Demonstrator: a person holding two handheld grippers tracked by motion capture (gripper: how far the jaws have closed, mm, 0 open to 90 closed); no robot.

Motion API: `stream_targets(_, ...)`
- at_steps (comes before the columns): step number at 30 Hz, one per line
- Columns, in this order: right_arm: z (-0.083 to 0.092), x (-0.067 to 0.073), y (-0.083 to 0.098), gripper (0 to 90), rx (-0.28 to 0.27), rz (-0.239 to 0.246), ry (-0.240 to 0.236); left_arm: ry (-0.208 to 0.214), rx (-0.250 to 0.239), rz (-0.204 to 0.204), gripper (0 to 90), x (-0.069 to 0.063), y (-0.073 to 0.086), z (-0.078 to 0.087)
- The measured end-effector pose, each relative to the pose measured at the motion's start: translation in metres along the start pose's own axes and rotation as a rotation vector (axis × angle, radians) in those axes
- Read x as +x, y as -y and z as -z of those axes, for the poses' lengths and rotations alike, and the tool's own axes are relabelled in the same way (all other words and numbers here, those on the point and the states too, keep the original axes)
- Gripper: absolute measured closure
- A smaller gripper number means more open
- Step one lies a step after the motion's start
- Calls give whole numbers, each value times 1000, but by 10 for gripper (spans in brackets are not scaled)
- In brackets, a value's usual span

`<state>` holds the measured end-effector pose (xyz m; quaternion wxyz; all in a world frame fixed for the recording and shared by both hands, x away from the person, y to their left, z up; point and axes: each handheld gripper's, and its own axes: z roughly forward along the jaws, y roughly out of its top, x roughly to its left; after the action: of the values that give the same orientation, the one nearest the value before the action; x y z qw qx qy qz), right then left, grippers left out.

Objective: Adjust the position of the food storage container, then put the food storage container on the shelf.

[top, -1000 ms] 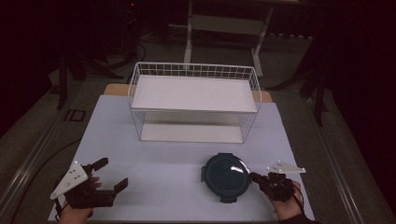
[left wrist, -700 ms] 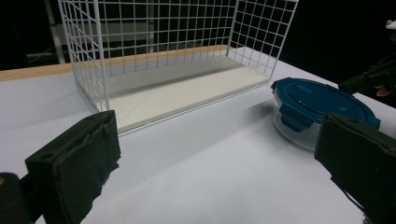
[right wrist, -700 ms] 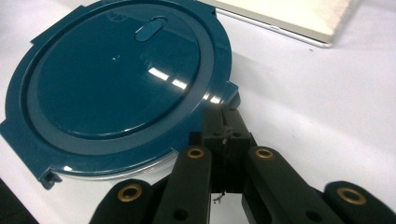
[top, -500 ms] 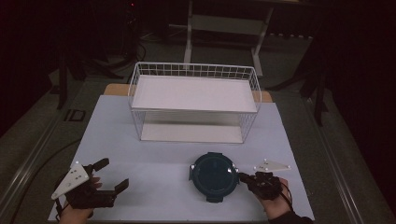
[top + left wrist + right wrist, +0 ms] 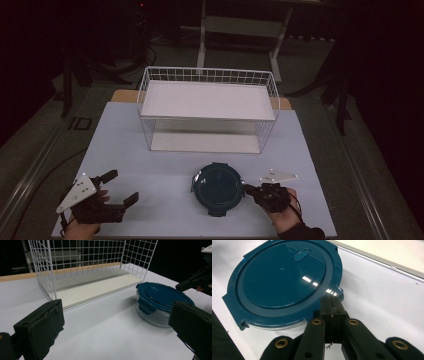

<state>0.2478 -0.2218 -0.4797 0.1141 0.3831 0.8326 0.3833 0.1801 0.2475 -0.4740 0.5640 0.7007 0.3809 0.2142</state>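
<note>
Right gripper (image 5: 248, 189) sits at about 5 o'clock on the table (image 5: 150, 160), its jaws pressed fully together with nothing between them, their tips touching the rim of the round container with the dark blue lid (image 5: 218, 187) at the container's 3 o'clock side; left gripper (image 5: 121, 186) rests at about 7 o'clock, jaws spread wide and empty, well apart from the container, with the white wire basket (image 5: 207, 76) at 12 o'clock

Round clear container (image 5: 217, 188) with dark blue clip lid, shut, upright. Sits on white table, near front edge.
</note>
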Motion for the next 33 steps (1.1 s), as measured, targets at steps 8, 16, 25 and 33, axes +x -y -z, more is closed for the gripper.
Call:
stream_targets(8, -11, 7, -8, 900, -2, 13, -19, 2, 6, -4, 3, 0, 0, 0)
stream_targets(16, -18, 14, -14, 900, -7, 31, -39, 10, 15, -8, 3, -1, 1, -2)
stream_targets(25, -2, 16, -17, 746, -101, 29, -35, 42, -12, 5, 3, -4, 1, -3)
stream_targets(33, 22, 21, -20, 218, -260, 18, -42, 85, -6, -11, 3, -11, -8, -3)
